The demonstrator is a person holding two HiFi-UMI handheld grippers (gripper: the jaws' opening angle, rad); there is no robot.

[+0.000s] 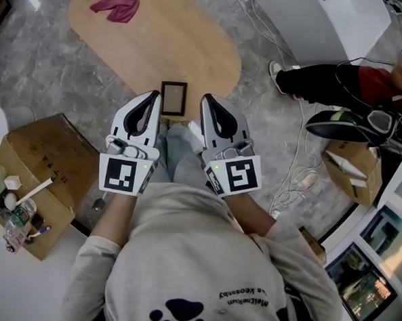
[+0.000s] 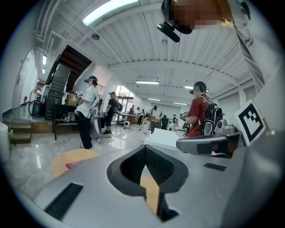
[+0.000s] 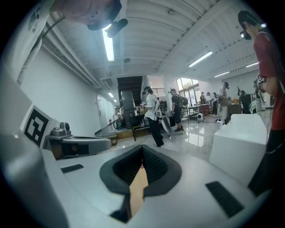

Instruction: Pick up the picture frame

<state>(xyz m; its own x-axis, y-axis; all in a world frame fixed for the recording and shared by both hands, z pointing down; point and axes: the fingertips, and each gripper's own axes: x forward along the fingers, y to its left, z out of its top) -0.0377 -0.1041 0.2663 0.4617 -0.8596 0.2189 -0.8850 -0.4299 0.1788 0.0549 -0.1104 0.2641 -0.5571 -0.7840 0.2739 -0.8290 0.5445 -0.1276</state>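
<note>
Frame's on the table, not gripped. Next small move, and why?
Probably open the left gripper before bringing it to the frame. It and the right gripper are both shut and empty. The frame lies flat at the near edge of the table, between the two tips and a little nearer the left one. Shut jaws can't take its edge.

Pale matt wood table [image 1: 194,47], crumpled cloth [image 1: 116,5], glossy marbled floor [image 1: 50,72], brown cardboard box [image 1: 41,160].
</note>
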